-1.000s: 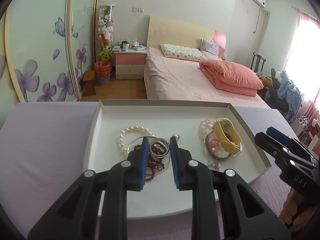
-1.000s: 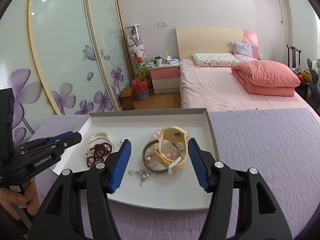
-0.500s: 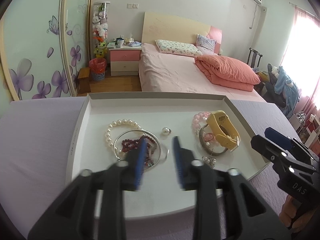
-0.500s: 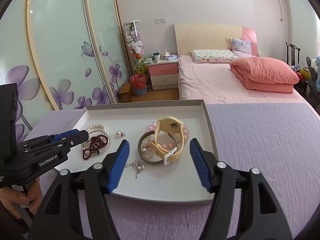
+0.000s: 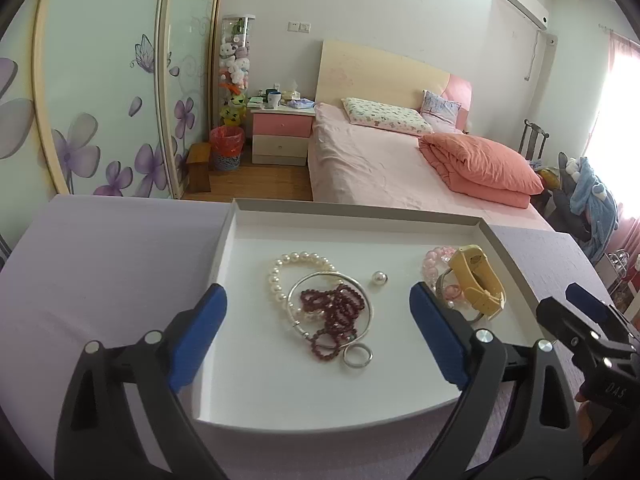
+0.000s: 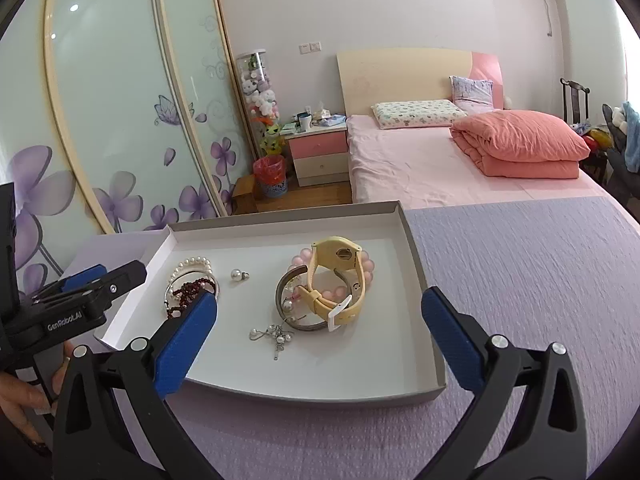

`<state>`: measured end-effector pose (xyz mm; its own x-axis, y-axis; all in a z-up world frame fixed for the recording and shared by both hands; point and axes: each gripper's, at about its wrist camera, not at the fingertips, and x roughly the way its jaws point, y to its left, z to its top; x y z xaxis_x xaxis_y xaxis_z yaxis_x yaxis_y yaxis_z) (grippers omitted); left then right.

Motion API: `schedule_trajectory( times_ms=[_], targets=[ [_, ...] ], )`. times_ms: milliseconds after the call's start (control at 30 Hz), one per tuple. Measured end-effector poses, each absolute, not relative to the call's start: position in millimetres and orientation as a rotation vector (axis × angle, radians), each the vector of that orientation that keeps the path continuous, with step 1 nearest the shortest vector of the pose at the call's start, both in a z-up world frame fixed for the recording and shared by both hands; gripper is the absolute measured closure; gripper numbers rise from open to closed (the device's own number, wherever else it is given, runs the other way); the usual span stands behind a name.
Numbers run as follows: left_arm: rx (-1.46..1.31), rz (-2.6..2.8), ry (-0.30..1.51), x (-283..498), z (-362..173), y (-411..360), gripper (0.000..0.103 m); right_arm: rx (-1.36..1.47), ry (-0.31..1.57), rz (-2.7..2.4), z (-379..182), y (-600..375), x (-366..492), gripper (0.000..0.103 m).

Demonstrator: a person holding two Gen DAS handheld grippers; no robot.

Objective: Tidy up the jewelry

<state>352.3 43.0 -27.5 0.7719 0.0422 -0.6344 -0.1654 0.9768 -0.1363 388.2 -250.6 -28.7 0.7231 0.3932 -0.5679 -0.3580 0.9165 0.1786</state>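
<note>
Pink bed (image 5: pixel 384 168) (folded quilt (image 5: pixel 480 168) on top) beside flower-painted wardrobe doors (image 5: pixel 100 100).

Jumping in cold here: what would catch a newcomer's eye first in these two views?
The white tray on the purple cloth, with jewelry in two clusters. At its right, a yellow watch lies tangled with a pink bead bracelet; at its left, a dark red bead strand is heaped on a silver bangle and a pearl bracelet. The left hand-held gripper and right hand-held gripper stand wide open over them, holding nothing.
</note>
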Motion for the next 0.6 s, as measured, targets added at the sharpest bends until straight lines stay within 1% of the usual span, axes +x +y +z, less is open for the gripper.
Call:
schedule_trajectory(
  times_ms=[267,600],
  targets=[
    [-0.205,0.131,0.659,325.2,-21.1,56.9,0.007,0.05,0.62,0.403,-24.0,-244.9,371.0,0.001],
    [-0.221,0.127,0.612,268.3,-11.6,64.7,0.006,0.001,0.583,0.401,-17.8,-236.0,338.9,0.001]
  ],
)
